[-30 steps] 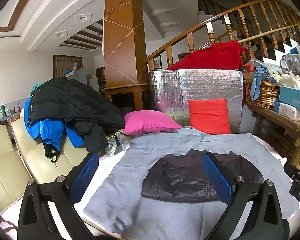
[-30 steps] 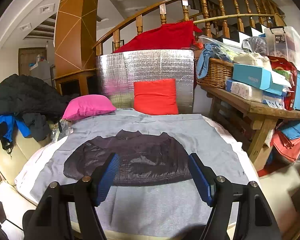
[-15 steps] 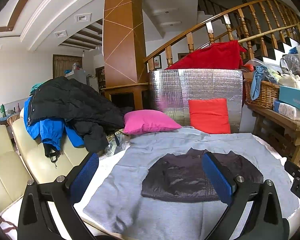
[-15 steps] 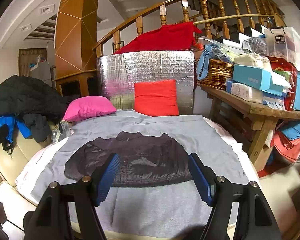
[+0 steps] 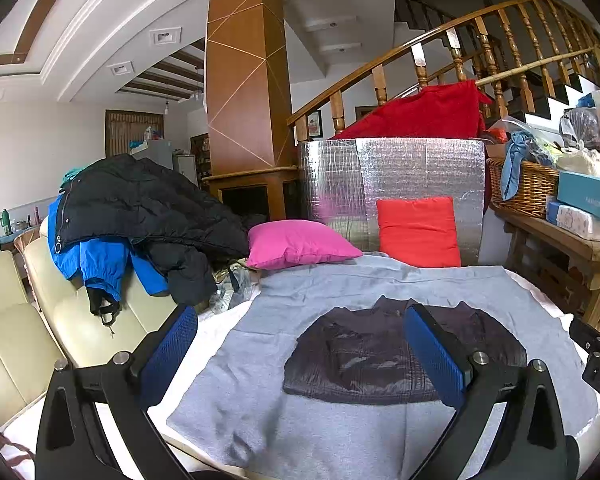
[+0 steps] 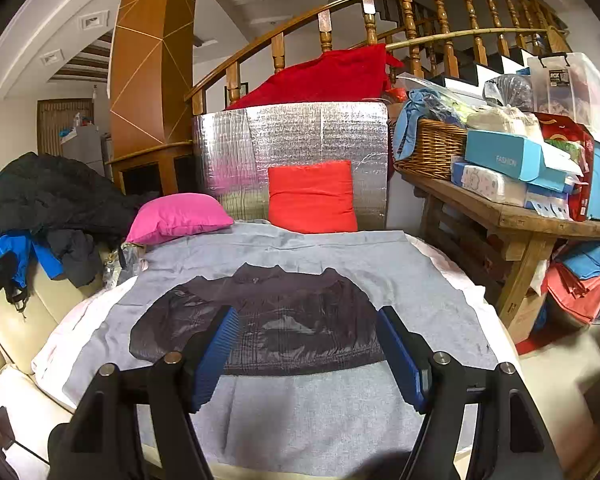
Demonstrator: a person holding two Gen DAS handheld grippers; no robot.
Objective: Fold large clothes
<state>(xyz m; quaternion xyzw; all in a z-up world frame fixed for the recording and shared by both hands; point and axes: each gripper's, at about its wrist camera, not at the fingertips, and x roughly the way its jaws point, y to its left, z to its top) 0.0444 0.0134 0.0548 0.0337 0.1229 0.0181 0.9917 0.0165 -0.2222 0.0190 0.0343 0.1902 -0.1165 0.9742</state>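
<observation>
1. A dark jacket (image 6: 276, 320) is lying flat on a grey cloth (image 6: 332, 400) that is covering a round counter (image 6: 60, 344). Its collar is pointing away from the cameras, its hem is running straight along the near side, and both sleeves are angling outward and down.

2. The jacket is looking compact, with a neat rounded outline. Whether its lower part is already doubled under cannot be told. The scene is fitting 2 stages: a garment spread out ready for folding, or one partly folded and smoothed.

3. The left hand-held gripper (image 5: 300, 354) is hovering above the near left edge of the counter, aiming forward and slightly down. Its 2 blue pads are standing wide apart and holding nothing.

4. The right hand-held gripper (image 6: 308, 354) is hovering over the near edge, centred on the jacket's hem. Its pads are also spread wide and holding nothing.

5. As a judgement, any coming fold is calling for each hand-held gripper to drop to the cloth and pinch a thin edge of slippery fabric.

6. A pink pillow (image 5: 300, 242) and a red pillow (image 5: 418, 230) are sitting at the far edge, well apart from the jacket.
</observation>
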